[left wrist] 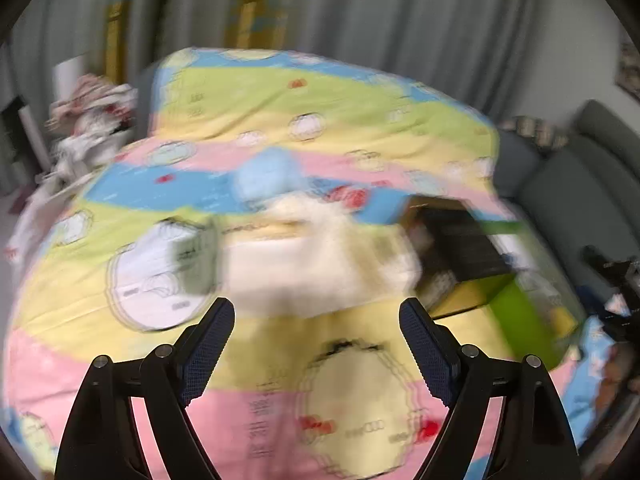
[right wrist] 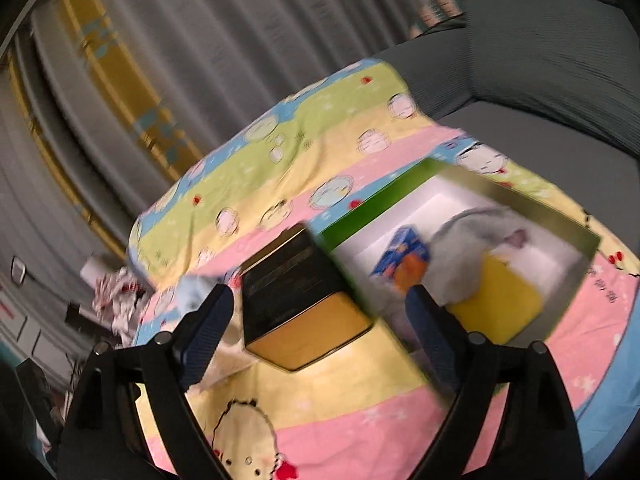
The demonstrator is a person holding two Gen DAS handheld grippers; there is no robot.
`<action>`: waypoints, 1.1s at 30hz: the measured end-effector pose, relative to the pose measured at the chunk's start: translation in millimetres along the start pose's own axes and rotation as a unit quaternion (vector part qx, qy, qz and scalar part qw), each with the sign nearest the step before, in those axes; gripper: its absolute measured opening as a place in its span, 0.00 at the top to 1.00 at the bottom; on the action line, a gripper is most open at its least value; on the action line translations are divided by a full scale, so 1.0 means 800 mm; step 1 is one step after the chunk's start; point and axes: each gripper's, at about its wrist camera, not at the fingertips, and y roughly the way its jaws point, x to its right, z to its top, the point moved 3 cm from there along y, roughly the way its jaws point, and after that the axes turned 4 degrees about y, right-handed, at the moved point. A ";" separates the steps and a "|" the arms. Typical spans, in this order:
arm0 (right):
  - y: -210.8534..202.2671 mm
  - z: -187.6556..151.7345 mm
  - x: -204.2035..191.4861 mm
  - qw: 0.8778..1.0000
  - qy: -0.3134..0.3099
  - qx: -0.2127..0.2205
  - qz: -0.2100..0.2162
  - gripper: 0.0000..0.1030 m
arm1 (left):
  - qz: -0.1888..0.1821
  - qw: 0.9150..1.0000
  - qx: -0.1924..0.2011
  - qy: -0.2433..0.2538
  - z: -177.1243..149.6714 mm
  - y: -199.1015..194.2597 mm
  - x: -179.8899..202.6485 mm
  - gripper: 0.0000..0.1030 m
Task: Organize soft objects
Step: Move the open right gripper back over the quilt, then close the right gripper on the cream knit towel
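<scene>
One motion-blurred pale soft heap (left wrist: 316, 248).

Pink, yellow, green and blue cartoon-print bedsheet (right wrist: 340, 152); green-sided box (right wrist: 384, 196), black-and-gold tin (right wrist: 296, 292)

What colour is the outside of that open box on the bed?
Bright green outside, white inside; the open box shows best in the right wrist view.

The left gripper (left wrist: 316, 316), its two dark-padded fingers (left wrist: 208, 348) spread wide with nothing between them, hangs over a bed sheet (left wrist: 240, 112) striped in pink, yellow, green and blue with cartoon faces. Ahead of it lies a blurred heap of cream and pale blue soft items (left wrist: 304, 240). To the right sits a black-and-yellow box (left wrist: 460, 264) beside a green-walled box (left wrist: 524, 320). Grey curtains (left wrist: 400, 20) hang behind; crumpled cloth (left wrist: 92, 116) sits far left.
</scene>
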 end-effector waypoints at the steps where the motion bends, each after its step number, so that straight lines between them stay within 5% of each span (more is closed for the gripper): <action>1: 0.003 -0.004 -0.009 1.000 -0.006 -0.004 0.002 0.14 | 0.012 1.000 -0.001 -0.007 -0.006 0.002 -0.019 0.18; 6: 0.027 -0.034 -0.066 0.997 -0.050 -0.042 0.037 0.15 | 0.060 0.995 -0.019 -0.080 -0.023 0.012 -0.095 0.18; 12: 0.081 -0.074 -0.134 0.987 -0.117 -0.103 0.045 0.15 | 0.034 0.989 -0.015 -0.143 -0.016 -0.002 -0.135 0.18; 18: 0.167 -0.102 -0.222 0.972 -0.175 -0.149 0.049 0.16 | 0.032 0.988 -0.022 -0.149 -0.013 -0.001 -0.152 0.18; 22: 0.224 -0.113 -0.254 0.965 -0.201 -0.168 0.006 0.16 | 0.034 0.985 -0.017 -0.167 -0.012 -0.003 -0.165 0.18; 24: 0.251 -0.122 -0.259 0.958 -0.222 -0.180 -0.031 0.23 | 0.028 0.984 -0.021 -0.172 -0.012 -0.002 -0.169 0.18; 25: 0.257 -0.123 -0.261 0.957 -0.229 -0.175 -0.036 0.37 | 0.023 0.985 -0.021 -0.172 -0.012 -0.003 -0.170 0.18; 28: 0.269 -0.120 -0.254 0.955 -0.236 -0.168 -0.070 1.00 | 0.013 0.984 -0.021 -0.178 -0.010 -0.005 -0.174 0.18; 33: 0.192 -0.071 -0.250 0.978 -0.184 -0.092 -0.026 0.97 | 0.007 0.983 -0.017 -0.185 -0.010 -0.008 -0.176 0.18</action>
